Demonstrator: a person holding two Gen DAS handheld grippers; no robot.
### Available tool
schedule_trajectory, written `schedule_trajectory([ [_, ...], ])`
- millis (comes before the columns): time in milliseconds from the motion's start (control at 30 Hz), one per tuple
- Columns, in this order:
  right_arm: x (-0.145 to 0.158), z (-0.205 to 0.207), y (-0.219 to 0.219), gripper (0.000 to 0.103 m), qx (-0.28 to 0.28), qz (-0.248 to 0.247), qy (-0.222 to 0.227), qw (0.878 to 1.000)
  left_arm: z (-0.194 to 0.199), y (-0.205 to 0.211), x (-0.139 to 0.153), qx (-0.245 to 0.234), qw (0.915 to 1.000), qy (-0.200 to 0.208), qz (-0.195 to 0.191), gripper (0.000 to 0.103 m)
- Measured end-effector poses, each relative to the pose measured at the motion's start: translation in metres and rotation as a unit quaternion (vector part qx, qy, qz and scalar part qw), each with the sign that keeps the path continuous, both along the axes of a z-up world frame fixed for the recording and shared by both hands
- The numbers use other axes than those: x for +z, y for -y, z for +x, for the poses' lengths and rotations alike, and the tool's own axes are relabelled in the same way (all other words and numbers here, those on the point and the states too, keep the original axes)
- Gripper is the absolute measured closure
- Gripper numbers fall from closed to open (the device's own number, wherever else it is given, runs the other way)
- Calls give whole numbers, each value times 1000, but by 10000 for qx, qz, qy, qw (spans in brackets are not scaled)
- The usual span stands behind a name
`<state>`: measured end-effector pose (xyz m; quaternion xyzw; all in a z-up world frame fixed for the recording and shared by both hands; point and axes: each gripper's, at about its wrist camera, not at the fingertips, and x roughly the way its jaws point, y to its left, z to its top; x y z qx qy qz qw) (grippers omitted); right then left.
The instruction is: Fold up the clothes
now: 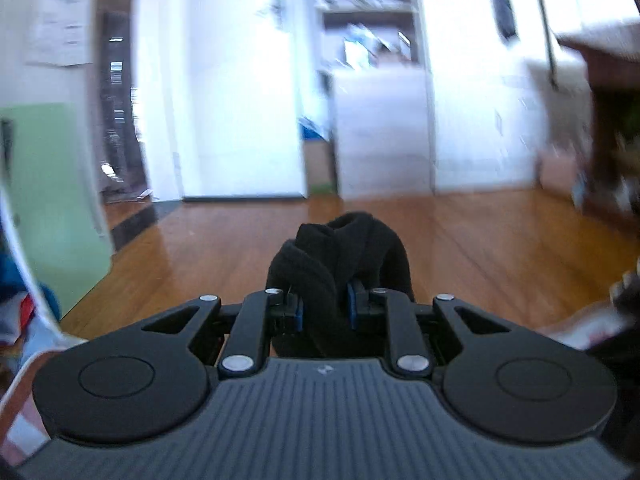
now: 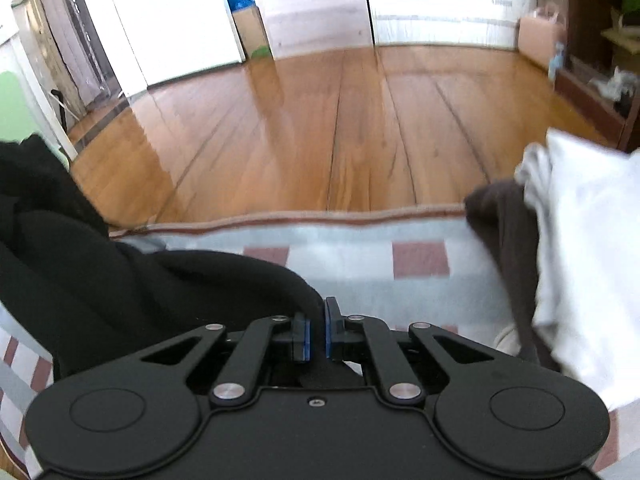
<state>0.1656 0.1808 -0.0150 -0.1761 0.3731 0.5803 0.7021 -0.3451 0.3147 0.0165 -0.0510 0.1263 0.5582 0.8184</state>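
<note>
blurred: shelves (image 1: 366, 40) | cut off: white cloth (image 2: 592, 260), black garment (image 2: 80, 272)

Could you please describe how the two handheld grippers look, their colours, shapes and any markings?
Both the left gripper and the right gripper are matte black, with two round discs, angled link arms with silver rivets, and blue-lined pads. The left body is ribbed grey with a small logo; the right is smooth black with one screw.

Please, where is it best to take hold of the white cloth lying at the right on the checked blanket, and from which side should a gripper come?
Probably at the white cloth's rumpled upper-left edge, where it bunches over the dark brown garment. Come from the left, over the bare checked blanket: that edge stands up in folds, so fingers could close on it. Blur hides the finer folds.
</note>
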Motion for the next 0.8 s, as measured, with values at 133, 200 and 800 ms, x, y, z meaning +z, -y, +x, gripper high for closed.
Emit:
schedule_trajectory([
  [133, 18, -12, -38, 94, 259, 10, 232, 9994, -36, 18, 19, 612, 9951, 535, 566, 85],
  [200, 13, -20, -61, 82, 432, -58, 356, 9984, -43, 17, 19, 831, 9930, 520, 665, 85],
  [800, -66, -12, -81, 52, 1039, -295, -155, 9940, 22, -26, -64, 501, 9961, -505, -529, 83],
])
